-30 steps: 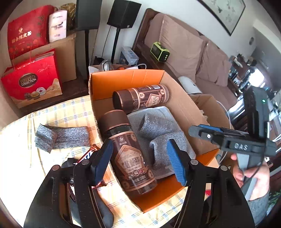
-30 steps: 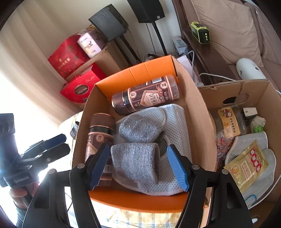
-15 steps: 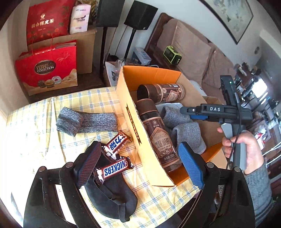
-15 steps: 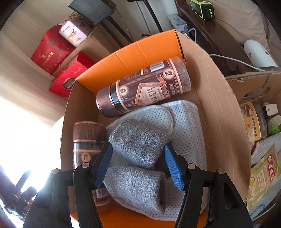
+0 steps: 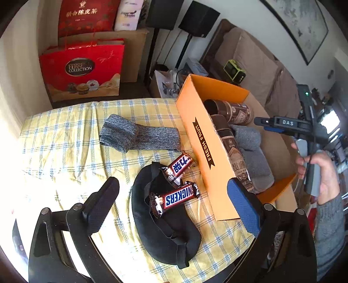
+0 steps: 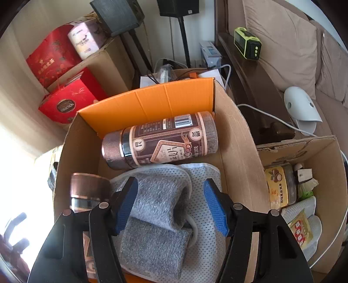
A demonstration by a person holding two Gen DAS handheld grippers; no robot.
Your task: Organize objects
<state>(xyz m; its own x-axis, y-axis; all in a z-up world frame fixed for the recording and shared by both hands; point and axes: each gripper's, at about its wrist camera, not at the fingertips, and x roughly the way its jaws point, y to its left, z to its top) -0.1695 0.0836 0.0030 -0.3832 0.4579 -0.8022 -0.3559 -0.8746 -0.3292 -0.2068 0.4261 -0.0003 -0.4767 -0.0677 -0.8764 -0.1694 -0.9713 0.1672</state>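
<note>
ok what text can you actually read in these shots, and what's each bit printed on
"FRESH FRUIT": side of the orange box
"SNICKERS": candy bar lying on the black eye mask
"FERRERO COLLECTION", partly glared: red gift bag
"DAS": right gripper
Chinese characters, not clearly legible: second candy bar, upper red bag, brown jars
Too small to read: white package, yellow jar label, sachet

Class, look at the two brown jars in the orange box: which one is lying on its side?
The jar at the far end of the box, by the orange flap, lies on its side. The other jar, beside the grey slippers, shows its lid facing up.
</note>
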